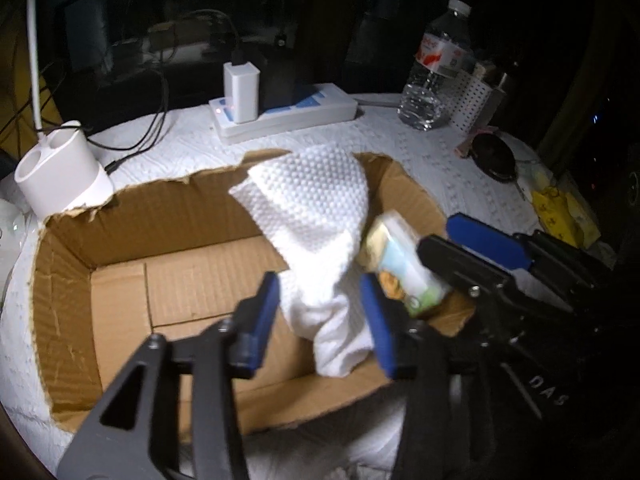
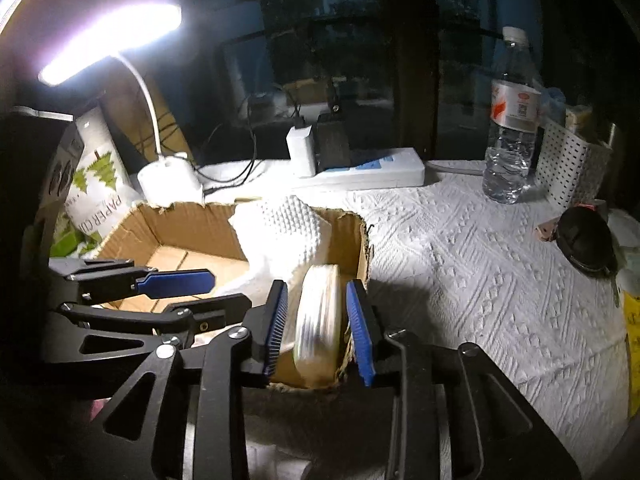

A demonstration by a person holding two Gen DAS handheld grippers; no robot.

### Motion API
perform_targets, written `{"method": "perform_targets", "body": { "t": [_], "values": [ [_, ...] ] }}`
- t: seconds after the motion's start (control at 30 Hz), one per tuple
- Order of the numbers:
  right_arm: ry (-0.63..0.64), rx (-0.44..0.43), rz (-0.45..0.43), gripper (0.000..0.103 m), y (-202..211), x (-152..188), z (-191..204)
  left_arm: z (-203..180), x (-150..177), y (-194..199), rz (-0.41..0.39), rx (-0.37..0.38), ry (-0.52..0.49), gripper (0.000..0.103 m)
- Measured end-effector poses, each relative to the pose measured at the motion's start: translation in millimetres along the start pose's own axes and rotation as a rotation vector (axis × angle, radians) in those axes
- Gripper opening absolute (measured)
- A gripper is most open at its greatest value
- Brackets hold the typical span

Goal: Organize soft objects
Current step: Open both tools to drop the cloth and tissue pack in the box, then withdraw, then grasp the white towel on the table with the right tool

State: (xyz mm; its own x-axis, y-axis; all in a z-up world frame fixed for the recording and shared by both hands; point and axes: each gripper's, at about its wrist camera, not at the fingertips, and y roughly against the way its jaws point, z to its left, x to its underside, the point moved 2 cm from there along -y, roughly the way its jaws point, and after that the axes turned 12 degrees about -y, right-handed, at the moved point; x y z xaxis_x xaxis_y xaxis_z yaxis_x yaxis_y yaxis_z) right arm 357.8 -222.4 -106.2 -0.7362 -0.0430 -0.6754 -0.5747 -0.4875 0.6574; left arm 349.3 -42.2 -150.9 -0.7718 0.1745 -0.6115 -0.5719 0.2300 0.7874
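Table surface, covered by a white embossed cloth (image 2: 460,264). Resting directly on it: an open cardboard box (image 1: 68,280) with torn rims, near the front; a white lamp base (image 1: 60,168) just beside the box's far left corner; a white power strip (image 1: 288,114) behind the box, carrying a white charger (image 1: 241,92); a clear water bottle (image 2: 510,128) at far right, near a white perforated basket (image 2: 568,172); a dark round object (image 2: 586,246) toward the right edge.

White dimpled cloth (image 1: 316,216), brown cardboard box (image 1: 160,220)
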Motion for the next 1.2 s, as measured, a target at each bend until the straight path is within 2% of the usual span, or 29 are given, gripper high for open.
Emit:
{"method": "perform_targets", "body": {
  "t": [0.07, 0.33, 0.73, 0.8, 0.83, 0.87, 1.2],
  "values": [
    [-0.004, 0.012, -0.009, 0.043, 5, 0, -1, 1, 1, 5, -0.011, 0.006, 0.003, 0.05],
    [-0.009, 0.026, -0.027, 0.043, 24, 3, -1, -3, 6, 28, -0.052, -0.014, -0.021, 0.051],
    [0.004, 0.035, -0.045, 0.043, 60, 19, 16, -5, 26, 75, -0.128, -0.085, -0.013, 0.053],
    [0.007, 0.038, -0.046, 0.046, 66, 23, 20, -5, 30, 83, -0.142, -0.092, -0.012, 0.058],
    [0.008, 0.038, -0.045, 0.05, 67, 25, 21, -5, 32, 87, -0.15, -0.096, -0.01, 0.067],
    [0.008, 0.038, -0.046, 0.052, 69, 26, 23, -5, 34, 91, -0.16, -0.1, -0.006, 0.073],
    [0.041, 0.054, -0.006, 0.054, 76, 48, 36, 3, 62, 121, -0.203, -0.139, 0.029, 0.073]
  ]
}}
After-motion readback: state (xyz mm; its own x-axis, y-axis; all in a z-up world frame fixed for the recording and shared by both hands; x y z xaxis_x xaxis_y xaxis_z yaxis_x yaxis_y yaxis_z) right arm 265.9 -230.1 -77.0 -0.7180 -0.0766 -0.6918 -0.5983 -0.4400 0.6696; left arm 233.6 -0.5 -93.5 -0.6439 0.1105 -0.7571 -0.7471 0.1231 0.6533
